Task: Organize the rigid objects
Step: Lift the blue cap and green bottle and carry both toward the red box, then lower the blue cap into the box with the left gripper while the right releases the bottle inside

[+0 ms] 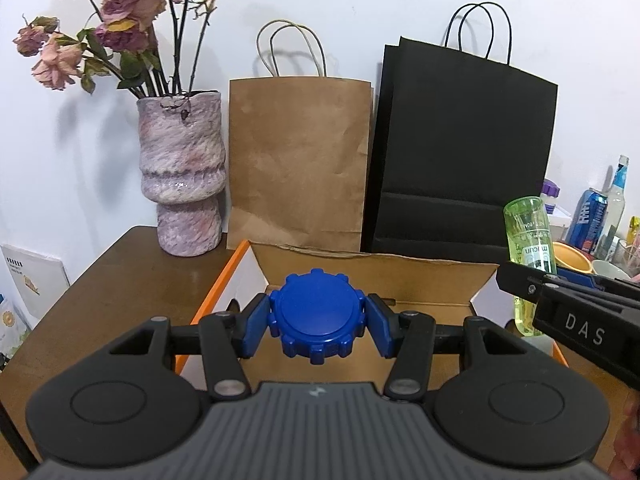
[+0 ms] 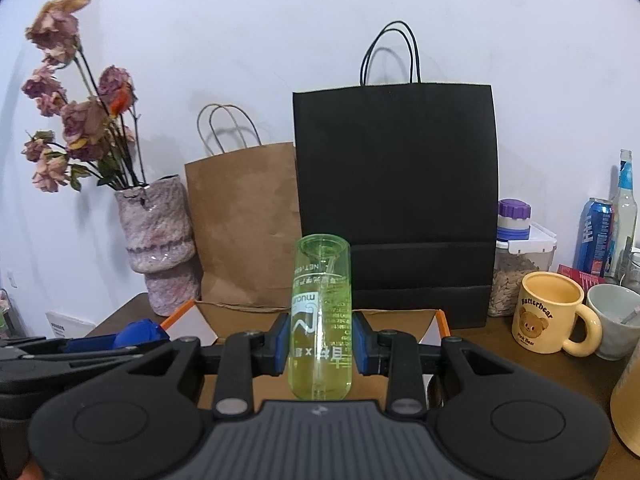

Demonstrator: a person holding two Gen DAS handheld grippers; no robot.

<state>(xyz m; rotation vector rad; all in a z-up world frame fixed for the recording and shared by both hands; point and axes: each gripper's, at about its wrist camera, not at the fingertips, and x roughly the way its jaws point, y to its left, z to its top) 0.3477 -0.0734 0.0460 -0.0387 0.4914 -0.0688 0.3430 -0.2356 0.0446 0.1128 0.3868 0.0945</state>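
Left gripper point(image 1: 316, 320), frame centre: pads clamped on blue toothed lid point(image 1: 316, 314), above open cardboard box point(image 1: 372, 270). Right gripper point(image 2: 320, 344), lower centre: clamped on green bottle point(image 2: 322, 320), inverted. Behind: brown bag point(image 1: 298, 164), black bag point(image 2: 396, 200), vase point(image 1: 182, 172) upper left.

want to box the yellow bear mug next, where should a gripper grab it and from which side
Probably the wall, near the rim. The yellow mug stands upright and open-topped on the table, its handle pointing right toward the white cup, which crowds that side. Coming from above or the front-left, one finger inside the mouth and one outside over the bear print looks clearest.
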